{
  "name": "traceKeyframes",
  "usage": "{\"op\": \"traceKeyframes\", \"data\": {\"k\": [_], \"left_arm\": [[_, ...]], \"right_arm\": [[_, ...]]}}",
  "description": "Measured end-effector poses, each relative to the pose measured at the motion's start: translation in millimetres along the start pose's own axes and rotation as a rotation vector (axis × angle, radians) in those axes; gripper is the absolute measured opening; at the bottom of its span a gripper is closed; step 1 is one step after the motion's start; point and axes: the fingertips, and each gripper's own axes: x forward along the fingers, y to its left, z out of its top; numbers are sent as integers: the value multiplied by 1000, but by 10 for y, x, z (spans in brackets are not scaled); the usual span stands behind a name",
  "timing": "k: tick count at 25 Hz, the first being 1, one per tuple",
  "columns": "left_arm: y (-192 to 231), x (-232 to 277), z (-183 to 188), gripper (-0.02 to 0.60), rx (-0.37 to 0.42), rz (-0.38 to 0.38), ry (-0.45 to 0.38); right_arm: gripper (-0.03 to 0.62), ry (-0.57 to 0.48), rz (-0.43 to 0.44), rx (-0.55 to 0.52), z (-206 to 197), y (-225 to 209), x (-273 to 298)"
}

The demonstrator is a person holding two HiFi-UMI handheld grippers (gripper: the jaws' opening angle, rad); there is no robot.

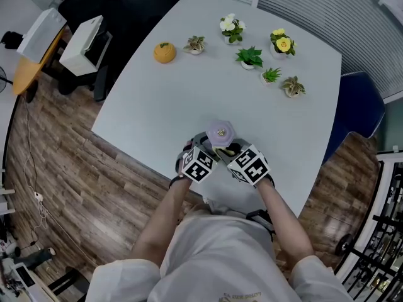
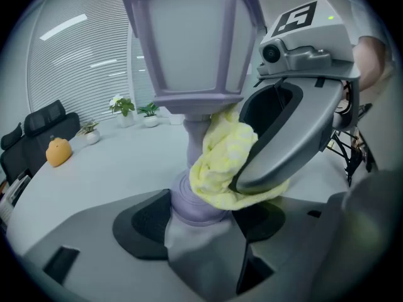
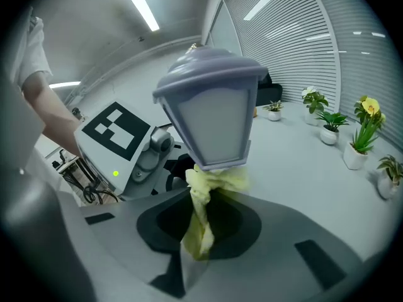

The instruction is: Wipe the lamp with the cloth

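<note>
Closest in the head view is the person's white shirt (image 1: 214, 257), with both forearms reaching toward twelve o'clock to the near edge of the white table (image 1: 189, 87). At that six o'clock edge the purple lamp (image 1: 220, 131) stands upright, shaped like a lantern on a post. Around its round base the left gripper (image 2: 200, 228) has its jaws set wide, with the dark pads pressed against the base on both sides. Jaws nearly together, the right gripper (image 3: 196, 247) pinches a yellow cloth (image 2: 223, 162). The bunched cloth lies against the post just under the lantern head, on the lamp's four o'clock side in the head view. Across the table, small potted plants (image 1: 250, 57) sit from twelve to two o'clock and an orange ornament (image 1: 164, 52) sits at eleven o'clock
</note>
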Motion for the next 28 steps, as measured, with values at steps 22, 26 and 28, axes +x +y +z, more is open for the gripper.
{"op": "traceKeyframes", "data": {"k": [22,26,28], "left_arm": [[3,2,-3,313,2,3,-1],[5,2,9,313,1,2,-2],[1,0,10,313,2,3,-2]], "right_arm": [[57,-7,-48,45,-70,-225,-153],[57,-88,-19,106,51,-282,-295],[57,-133,12,146,118,-264,-347]]}}
